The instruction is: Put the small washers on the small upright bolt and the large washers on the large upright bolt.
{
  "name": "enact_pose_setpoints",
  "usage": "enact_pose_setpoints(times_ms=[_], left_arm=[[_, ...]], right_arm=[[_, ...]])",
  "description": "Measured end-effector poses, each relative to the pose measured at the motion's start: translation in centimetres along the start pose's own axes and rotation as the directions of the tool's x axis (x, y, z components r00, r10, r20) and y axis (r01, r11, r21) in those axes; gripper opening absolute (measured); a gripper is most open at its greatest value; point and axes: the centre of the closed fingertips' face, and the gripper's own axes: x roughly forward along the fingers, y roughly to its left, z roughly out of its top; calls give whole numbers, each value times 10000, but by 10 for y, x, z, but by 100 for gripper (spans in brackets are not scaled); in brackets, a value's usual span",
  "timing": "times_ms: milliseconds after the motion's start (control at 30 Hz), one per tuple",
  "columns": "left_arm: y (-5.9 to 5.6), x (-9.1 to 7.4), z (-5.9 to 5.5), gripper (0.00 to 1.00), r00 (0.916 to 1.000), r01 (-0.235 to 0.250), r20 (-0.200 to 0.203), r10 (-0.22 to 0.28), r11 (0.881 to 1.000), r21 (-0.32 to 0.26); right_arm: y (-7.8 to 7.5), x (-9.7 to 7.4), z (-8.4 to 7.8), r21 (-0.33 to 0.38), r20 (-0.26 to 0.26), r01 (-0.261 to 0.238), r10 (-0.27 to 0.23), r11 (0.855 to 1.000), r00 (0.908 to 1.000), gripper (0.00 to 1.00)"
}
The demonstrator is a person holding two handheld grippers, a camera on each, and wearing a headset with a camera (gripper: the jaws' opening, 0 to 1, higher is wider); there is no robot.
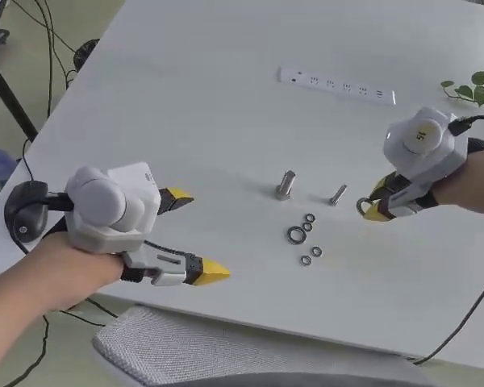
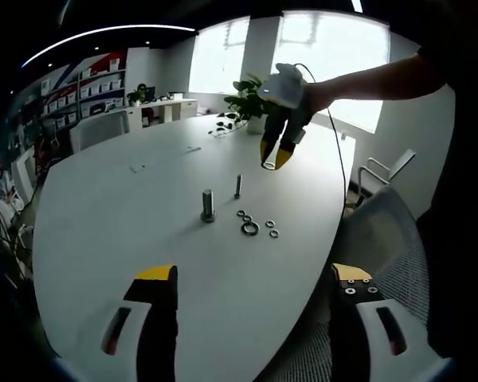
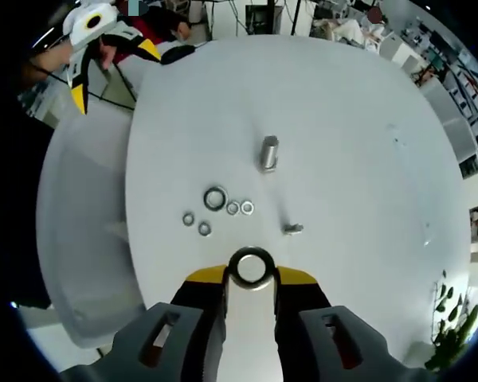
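I saw right tongs [image 3: 252,277] pinching large steel ring washer [image 3: 252,256]; large upright steel bolt [image 3: 268,153] stood straight ahead, beyond small steel bolt [image 3: 293,228]; left tongs [image 1: 198,234] spread, farther off.

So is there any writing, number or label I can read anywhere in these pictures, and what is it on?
"15": on a round yellow sticker on top of the right gripper; it is blurred, so I am not sure.
Power strip: its marks are too small to read.
Red and blue wall panels far behind, in the left gripper view: too blurred to read.
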Motion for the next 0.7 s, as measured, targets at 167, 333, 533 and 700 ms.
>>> enact_pose_setpoints(times_ms=[167, 333, 533, 700], left_arm=[[5, -1, 2, 82, 9999, -62, 118, 62, 10000, -44], [5, -2, -6, 84, 9999, -7, -156, 8, 10000, 45], [4, -4, -11, 86, 9999, 5, -145, -7, 10000, -100], [6, -5, -13, 87, 9999, 110, -62, -111, 9999, -91]], right_arm=[[-6, -3, 12, -141, -54, 120, -121, 9998, 9999, 21], [-11, -2, 32, -171, 88, 142, -140, 9998, 9999, 21], [-12, 8, 52, -457, -34, 37, -39, 9989, 10000, 21], [-12, 17, 69, -521, 0, -53, 53, 9986, 10000, 21]])
